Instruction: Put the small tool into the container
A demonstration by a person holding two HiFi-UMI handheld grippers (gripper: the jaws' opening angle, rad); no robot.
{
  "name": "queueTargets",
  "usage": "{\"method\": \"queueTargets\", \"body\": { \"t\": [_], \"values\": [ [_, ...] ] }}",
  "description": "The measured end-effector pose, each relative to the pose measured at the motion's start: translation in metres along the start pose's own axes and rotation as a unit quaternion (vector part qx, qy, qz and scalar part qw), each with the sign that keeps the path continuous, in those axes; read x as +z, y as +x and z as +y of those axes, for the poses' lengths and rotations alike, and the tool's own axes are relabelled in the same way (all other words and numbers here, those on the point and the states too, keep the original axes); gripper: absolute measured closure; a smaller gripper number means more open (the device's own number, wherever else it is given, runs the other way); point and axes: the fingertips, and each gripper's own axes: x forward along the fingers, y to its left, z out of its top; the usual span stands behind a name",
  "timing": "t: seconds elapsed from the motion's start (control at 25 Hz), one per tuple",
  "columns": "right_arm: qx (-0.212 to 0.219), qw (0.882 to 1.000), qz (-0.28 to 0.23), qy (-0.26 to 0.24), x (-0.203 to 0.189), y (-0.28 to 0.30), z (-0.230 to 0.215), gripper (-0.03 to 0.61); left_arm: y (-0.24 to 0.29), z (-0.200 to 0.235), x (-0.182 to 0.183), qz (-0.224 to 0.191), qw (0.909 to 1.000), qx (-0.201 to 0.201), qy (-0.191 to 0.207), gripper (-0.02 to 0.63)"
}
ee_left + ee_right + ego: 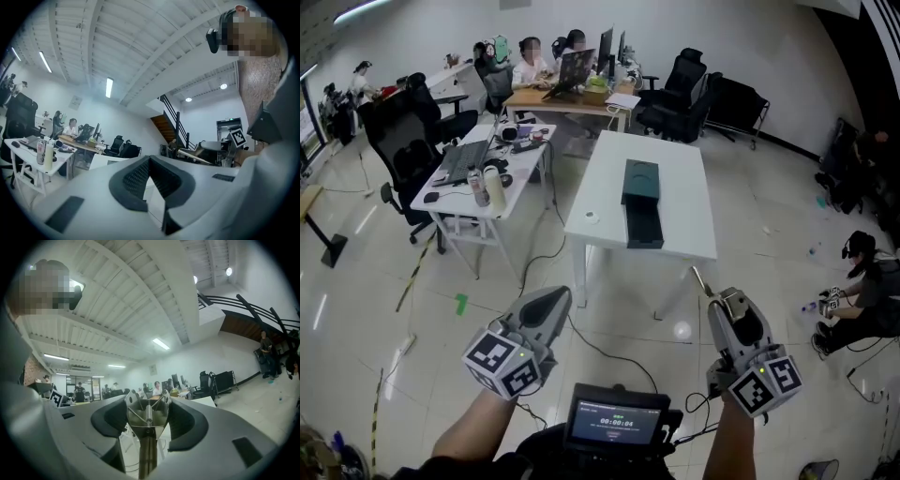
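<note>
Your right claw point(147, 405) is clenched on the small metal spring-loaded tool point(146, 420). The tool lies lengthwise between the pads, spring end at their tips, so it can be lowered end-first. Your left claw point(149, 164) is clenched on nothing and held low, clear of the work. The dark green rectangular container point(639, 180) stands on the white rectangular bench point(675, 187), well apart from both claws. Judge the carry as not yet made: close in on the bench before you release

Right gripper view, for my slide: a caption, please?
Right tongs gripping a small metal spring tool, office desks beyond.
</note>
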Motion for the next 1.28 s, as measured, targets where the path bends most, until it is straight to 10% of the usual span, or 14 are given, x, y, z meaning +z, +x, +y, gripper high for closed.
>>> {"method": "queueTargets", "body": {
  "t": [0.64,1.28],
  "values": [
    [0.047,0.999,0.016,0.013,0.025,0.141,-0.177,0.331,0.214,0.027,0.03,-0.003,0.9987,0.046,0.023,0.597],
    [0.009,0.999,0.041,-0.001,-0.004,0.347,-0.215,0.331,0.339,0.205,0.037,0.015,0.9998,0.014,0.005,0.597]
  ]
}}
